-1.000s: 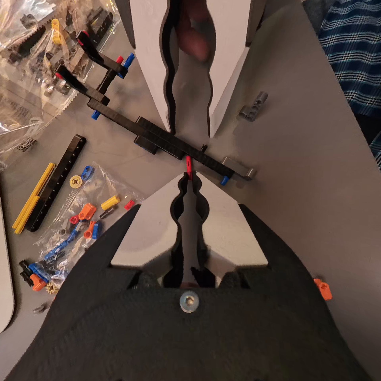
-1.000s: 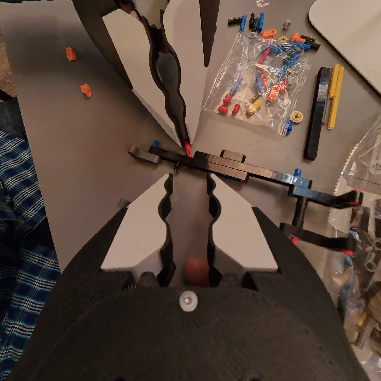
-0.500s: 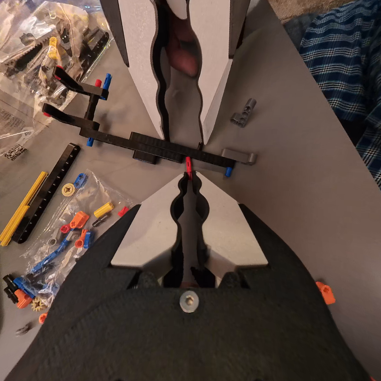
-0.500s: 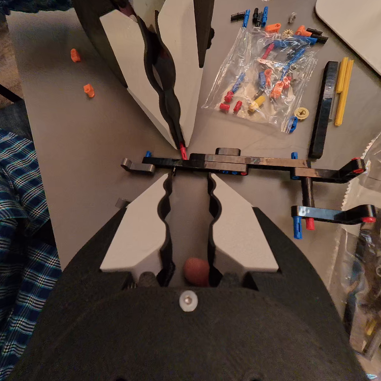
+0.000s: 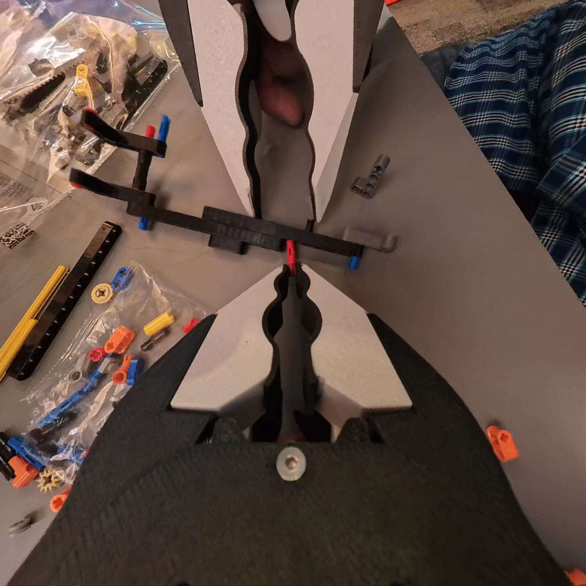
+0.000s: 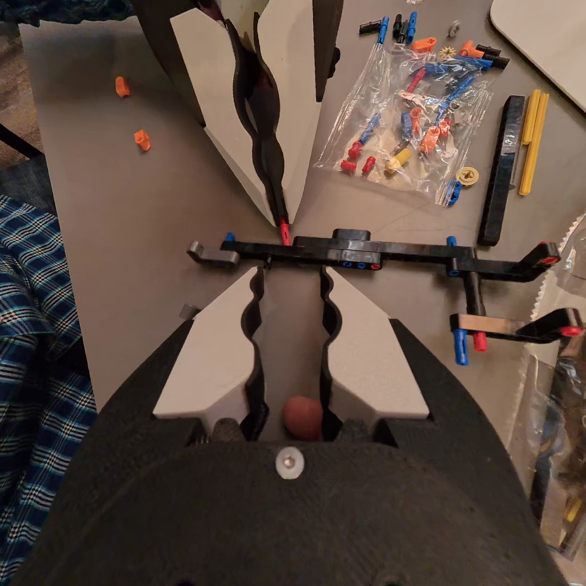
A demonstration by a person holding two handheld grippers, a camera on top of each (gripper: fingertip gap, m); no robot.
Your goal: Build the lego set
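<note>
A: Where is the red pin point(image 5: 290, 257)?
B: Pinched tight in the left tool point(image 5: 291, 272), touching the black lego frame point(image 5: 253, 229) on the tabletop point(image 5: 444, 317).
A: The right tool point(image 6: 291, 269)?
B: Spread apart, holding nothing, just beside the frame.

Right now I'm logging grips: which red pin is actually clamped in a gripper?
The red pin pinched in the left gripper, touching the black beam assembly. The other red pins lie in the clear bag.

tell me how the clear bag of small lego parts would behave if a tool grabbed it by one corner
The clear bag would probably hang limp: its film is thin and crinkled. It lies flat on the table, so a closing tool may only pinch film. Several pieces lie loose beside one end, so it may be open there and spill if lifted. It looks light, holding only little pegs.
</note>
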